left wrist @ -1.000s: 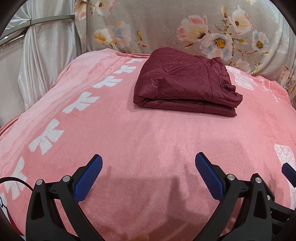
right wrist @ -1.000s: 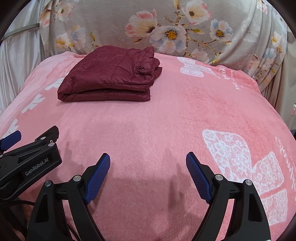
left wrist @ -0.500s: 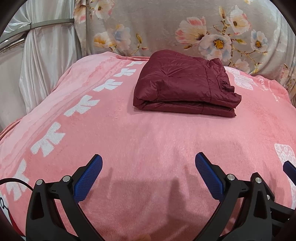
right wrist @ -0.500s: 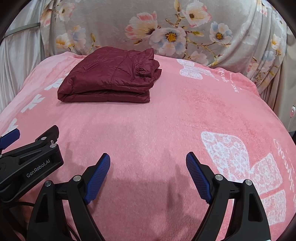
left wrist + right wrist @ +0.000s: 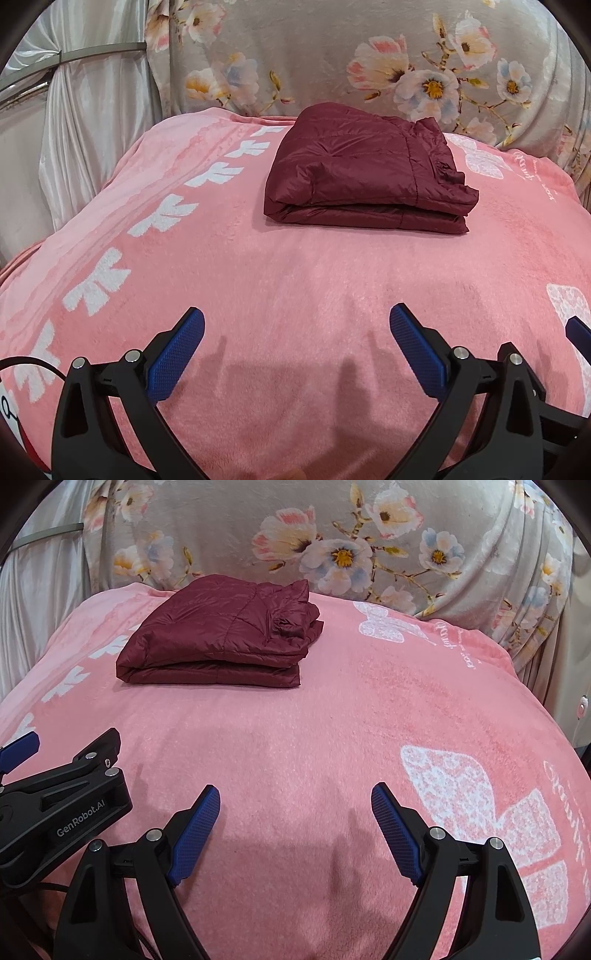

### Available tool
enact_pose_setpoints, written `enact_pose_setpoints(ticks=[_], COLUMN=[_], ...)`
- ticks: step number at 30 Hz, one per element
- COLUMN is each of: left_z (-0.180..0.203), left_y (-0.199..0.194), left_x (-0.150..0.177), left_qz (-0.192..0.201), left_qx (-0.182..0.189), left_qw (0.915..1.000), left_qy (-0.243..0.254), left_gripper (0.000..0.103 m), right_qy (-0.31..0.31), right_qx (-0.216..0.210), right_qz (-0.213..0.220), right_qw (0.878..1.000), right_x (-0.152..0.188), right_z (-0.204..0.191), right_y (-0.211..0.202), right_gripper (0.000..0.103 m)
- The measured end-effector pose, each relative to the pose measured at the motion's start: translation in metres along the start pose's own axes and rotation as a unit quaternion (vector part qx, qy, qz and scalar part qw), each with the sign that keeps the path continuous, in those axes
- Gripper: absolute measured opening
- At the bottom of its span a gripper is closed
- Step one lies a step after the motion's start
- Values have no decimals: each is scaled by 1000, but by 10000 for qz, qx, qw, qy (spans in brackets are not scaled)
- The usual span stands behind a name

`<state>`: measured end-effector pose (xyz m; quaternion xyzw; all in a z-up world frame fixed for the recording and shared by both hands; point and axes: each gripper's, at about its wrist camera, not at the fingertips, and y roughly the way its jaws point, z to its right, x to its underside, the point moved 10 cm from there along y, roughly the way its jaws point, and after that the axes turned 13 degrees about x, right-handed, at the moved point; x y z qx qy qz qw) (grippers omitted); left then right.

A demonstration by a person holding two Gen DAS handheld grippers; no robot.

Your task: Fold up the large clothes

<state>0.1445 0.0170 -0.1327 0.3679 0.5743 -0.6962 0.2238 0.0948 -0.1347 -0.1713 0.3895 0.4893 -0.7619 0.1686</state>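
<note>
A dark red padded jacket [image 5: 365, 173] lies folded into a neat stack on the pink blanket [image 5: 295, 280], toward the far side; it also shows in the right wrist view [image 5: 221, 638]. My left gripper [image 5: 295, 321] is open and empty, hovering over the near part of the blanket, well short of the jacket. My right gripper [image 5: 295, 797] is open and empty, beside the left one, whose black body [image 5: 62, 805] shows at the left of the right wrist view.
A grey floral cloth [image 5: 332, 59] hangs behind the blanket. White drapes with a metal rail [image 5: 74, 55] stand at the far left. The blanket drops off at its left and right edges.
Both grippers have drawn back and lifted slightly, so the jacket sits a little lower and farther in the views. The jaws stayed open and the jacket has not moved.
</note>
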Motion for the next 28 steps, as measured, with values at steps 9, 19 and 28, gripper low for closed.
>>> enact_pose_setpoints(ticks=[9,19,28], left_z=[3,10,11], left_y=[0,-1,0], left_x=[0,1,1], left_qz=[18,52,80], left_qx=[13,73,51], left_qw=[10000,9998,9998], left_qy=[68,166,184], left_gripper=[98,98,98], right_qy=[-6,-55,-65], right_qx=[3,11,18], right_qz=[9,44,84], right_qw=[10000,10000,9999], right_x=[-1,-2,-2], right_z=[-1,-2,0], right_y=[-1,-2,-3], right_gripper=[81,81,81])
